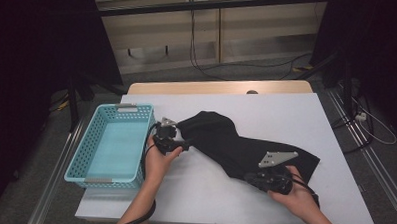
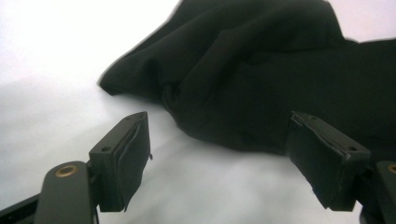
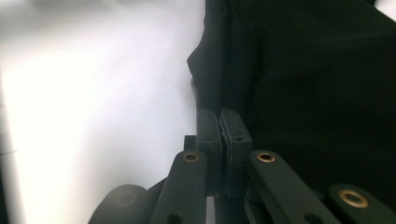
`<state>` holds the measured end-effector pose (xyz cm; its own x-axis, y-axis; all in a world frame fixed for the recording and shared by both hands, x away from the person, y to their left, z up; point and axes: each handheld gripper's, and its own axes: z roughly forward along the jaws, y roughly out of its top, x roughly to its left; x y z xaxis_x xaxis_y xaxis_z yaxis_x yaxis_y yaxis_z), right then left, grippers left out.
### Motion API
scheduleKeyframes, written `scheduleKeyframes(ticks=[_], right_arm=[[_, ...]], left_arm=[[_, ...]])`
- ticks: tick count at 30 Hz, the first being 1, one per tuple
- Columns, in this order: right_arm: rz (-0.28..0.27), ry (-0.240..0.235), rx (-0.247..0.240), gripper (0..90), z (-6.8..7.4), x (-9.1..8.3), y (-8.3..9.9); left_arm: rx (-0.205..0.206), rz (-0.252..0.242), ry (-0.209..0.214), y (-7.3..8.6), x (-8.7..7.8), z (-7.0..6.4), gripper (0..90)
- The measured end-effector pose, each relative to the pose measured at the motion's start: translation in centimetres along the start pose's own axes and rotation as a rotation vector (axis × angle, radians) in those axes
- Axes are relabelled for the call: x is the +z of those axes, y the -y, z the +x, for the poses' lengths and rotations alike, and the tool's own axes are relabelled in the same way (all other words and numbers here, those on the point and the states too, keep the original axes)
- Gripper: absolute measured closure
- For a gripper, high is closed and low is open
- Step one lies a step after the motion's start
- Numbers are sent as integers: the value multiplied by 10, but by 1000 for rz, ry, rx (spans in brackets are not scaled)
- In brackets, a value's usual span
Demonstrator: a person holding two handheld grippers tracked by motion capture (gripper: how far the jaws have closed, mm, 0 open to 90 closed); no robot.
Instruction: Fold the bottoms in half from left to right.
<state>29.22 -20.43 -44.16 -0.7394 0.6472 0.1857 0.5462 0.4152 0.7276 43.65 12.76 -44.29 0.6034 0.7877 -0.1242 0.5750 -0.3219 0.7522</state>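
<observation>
A black cloth (image 1: 235, 143) lies crumpled across the middle of the white table (image 1: 286, 107). My left gripper (image 1: 182, 144) sits at the cloth's left end, held low over the table. In the left gripper view the cloth (image 2: 280, 70) bunches just ahead of my left gripper (image 2: 219, 122), whose jaws stand wide open with nothing between them. My right gripper (image 1: 250, 178) is at the cloth's near edge. In the right gripper view my right gripper (image 3: 219, 115) has its jaws pressed together on the edge of the cloth (image 3: 317, 93).
A teal plastic basket (image 1: 80, 158) stands empty at the table's left side, close to my left hand. Bare white table shows behind the cloth and along the front edge. Cables run over the floor beyond the table.
</observation>
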Motion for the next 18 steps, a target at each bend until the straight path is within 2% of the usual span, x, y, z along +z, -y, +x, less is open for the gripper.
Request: scheduleKeyframes(ticks=[1,2,3,5,9,12,13,14,15,18], right_arm=[[14,-34,13,876,0,-2,3],[15,-15,14,861,0,-2,6],[22,9,5,826,0,0,7],[35,32,-13,709,3,4,6],[-15,82,-76,582,17,10,-6],[-45,125,-120,611,28,17,-14],[-47,144,-148,659,32,20,-17],[-44,147,-175,728,34,23,-19],[-42,143,-196,750,37,26,-21],[-21,118,-206,740,42,37,-23]], left_arm=[[1,-9,1,0,-1,-1,226],[17,4,5,0,-3,-2,222],[13,-4,8,0,-2,-4,221],[35,10,14,-1,-3,-5,218],[38,9,16,-2,-3,-6,214],[47,10,20,-3,-4,-7,211],[50,11,20,-3,-5,-7,211],[47,8,23,-3,-5,-7,210],[49,8,22,-4,-5,-8,210],[50,9,21,-3,-7,-7,211]])
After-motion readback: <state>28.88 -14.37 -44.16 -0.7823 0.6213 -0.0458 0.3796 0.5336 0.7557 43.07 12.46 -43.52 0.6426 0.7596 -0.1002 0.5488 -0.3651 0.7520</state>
